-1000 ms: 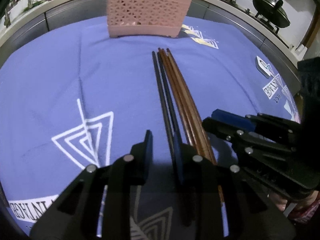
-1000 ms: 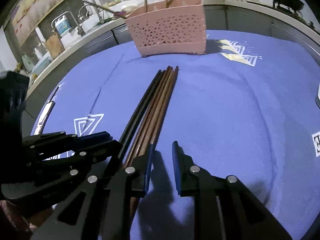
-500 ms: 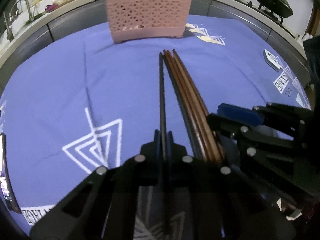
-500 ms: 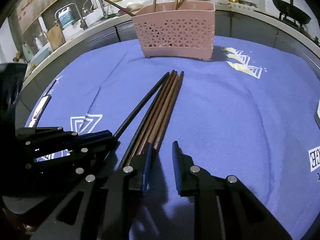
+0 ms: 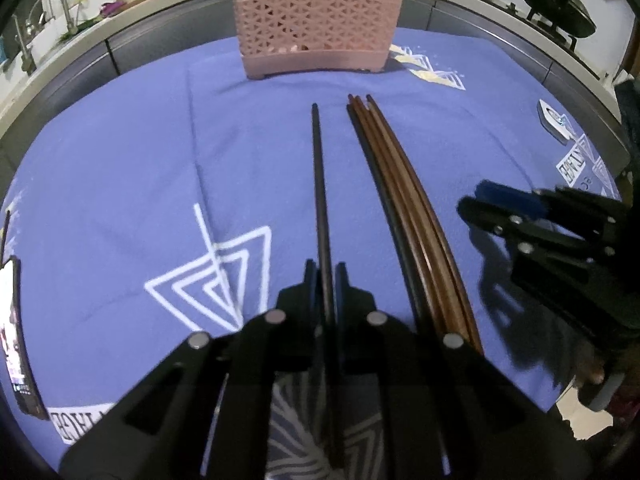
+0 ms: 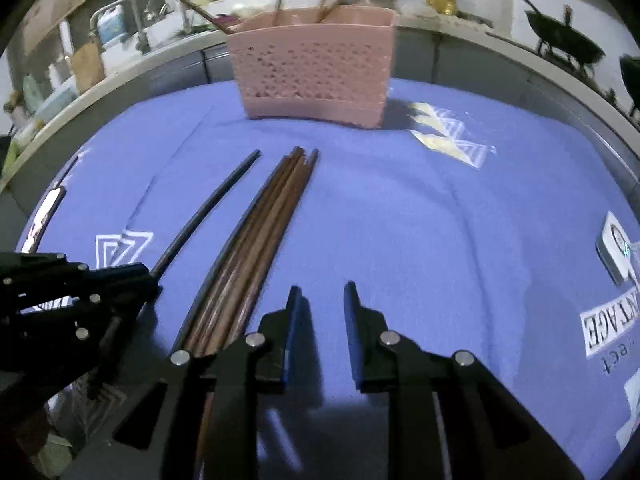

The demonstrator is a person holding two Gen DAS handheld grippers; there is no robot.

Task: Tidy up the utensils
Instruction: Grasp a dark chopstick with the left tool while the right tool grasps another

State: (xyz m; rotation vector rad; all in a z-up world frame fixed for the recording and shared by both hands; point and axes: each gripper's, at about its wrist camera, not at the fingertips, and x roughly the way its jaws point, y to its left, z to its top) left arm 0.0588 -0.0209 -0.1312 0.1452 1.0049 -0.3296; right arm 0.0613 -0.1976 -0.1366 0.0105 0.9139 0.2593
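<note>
My left gripper [image 5: 326, 276] is shut on one black chopstick [image 5: 320, 184], which points toward the pink lattice utensil basket [image 5: 316, 32] and stands apart from the others. A bundle of brown chopsticks [image 5: 404, 200] with one dark one lies on the blue cloth [image 5: 120, 152] to its right. In the right wrist view the black chopstick [image 6: 208, 208] runs into the left gripper [image 6: 154, 280], and the bundle [image 6: 260, 232] lies just left of my right gripper [image 6: 320, 300]. That gripper is open, with only cloth between its fingers. The basket [image 6: 312, 76] holds several utensils.
A phone [image 5: 16, 340] lies at the cloth's left edge. A small white device [image 6: 614, 248] sits on the right side. Woks [image 5: 554, 12] stand on a stove behind, and a sink faucet [image 5: 52, 8] is at the back left.
The left gripper closed on the black chopstick and drew it left, away from the bundle. The right gripper stayed open beside the bundle.
</note>
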